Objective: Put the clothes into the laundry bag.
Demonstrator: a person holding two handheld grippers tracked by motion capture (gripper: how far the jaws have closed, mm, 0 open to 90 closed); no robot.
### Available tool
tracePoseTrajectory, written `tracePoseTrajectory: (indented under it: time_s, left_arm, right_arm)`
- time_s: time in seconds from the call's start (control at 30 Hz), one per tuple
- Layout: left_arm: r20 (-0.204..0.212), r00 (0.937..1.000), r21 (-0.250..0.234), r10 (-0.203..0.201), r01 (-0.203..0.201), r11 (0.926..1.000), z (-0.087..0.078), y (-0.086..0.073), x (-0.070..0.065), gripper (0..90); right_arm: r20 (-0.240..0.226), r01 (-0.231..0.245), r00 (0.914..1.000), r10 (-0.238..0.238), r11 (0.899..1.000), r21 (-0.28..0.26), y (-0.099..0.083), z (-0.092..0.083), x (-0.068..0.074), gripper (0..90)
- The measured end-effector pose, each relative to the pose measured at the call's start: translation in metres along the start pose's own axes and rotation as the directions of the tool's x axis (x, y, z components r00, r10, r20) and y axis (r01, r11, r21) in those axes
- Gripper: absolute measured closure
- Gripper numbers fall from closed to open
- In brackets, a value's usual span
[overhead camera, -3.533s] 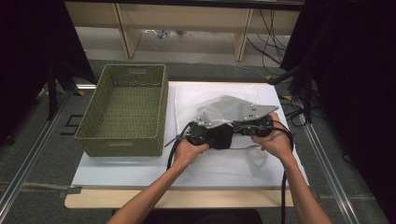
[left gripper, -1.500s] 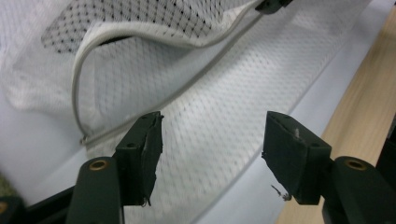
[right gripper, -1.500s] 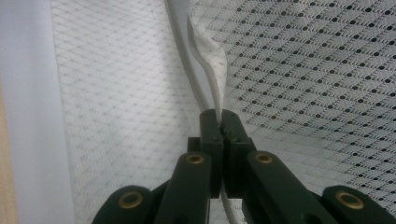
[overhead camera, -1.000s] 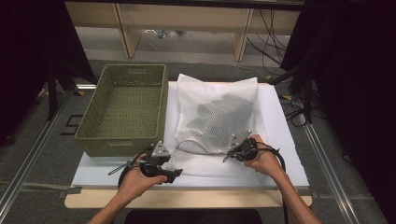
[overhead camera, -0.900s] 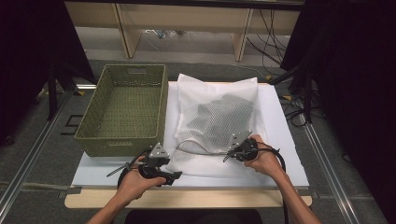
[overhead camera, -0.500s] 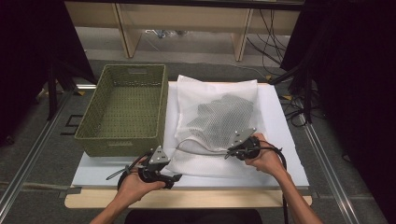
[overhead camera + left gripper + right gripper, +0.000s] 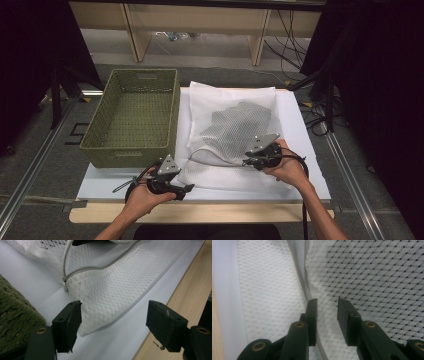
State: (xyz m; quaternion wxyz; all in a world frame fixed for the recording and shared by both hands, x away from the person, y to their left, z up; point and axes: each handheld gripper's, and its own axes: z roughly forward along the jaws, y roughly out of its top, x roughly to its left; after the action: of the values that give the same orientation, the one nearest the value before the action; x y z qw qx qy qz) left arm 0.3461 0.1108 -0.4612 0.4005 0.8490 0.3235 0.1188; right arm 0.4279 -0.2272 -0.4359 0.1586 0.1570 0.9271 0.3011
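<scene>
The mesh bag (image 7: pixel 231 137) lies flat in the middle of the high view on the white sheet (image 7: pixel 305 150) that covers the desk (image 7: pixel 200 212), a dark garment (image 7: pixel 240 125) showing through its upper half. It looks light, soft and floppy, the kind of thing that sags and slides rather than lifts as one piece, so my call is to take it by the stiffer zipper edge (image 7: pixel 100 267) or a corner, not the loose netting. The right gripper (image 7: pixel 257 159), centre-right of the high view, sits on the bag's lower edge; in the right gripper view its jaws have just been opening and now stand narrowly apart, astride the zipper seam (image 7: pixel 299 277) with mesh between them but no squeeze. The left gripper (image 7: pixel 172 186), bottom left of centre, hangs wide, its jaws either side of the bag's near corner (image 7: pixel 85 331) without touching it. The zipper pull (image 7: pixel 65 280) sits at upper left of the left gripper view. The green basket (image 7: pixel 132 117) stands just left of the bag, its wall close to the left jaw, the one thing to steer round. Cables trail off right.
</scene>
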Motion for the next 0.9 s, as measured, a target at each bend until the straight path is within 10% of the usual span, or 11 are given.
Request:
tracePoseTrajectory:
  time_s: [0.63, 0.9]
  left_arm:
    - [-0.009, 1.0, -0.038, 0.003, -0.004, 0.9993, -0.003, 0.002, 0.0, 26.4]
    - [-0.007, 0.9999, -0.05, -0.013, 0.013, 0.9987, -0.004, 0.002, -0.001, 25.0]
  right_arm:
    - [0.083, -0.157, 0.9825, 0.167, 0.981, -0.117, -0.008, -0.033, -0.022, 53.4]
    - [0.072, -0.239, 0.9641, 0.255, 0.954, -0.181, -0.014, -0.046, -0.026, 45.2]
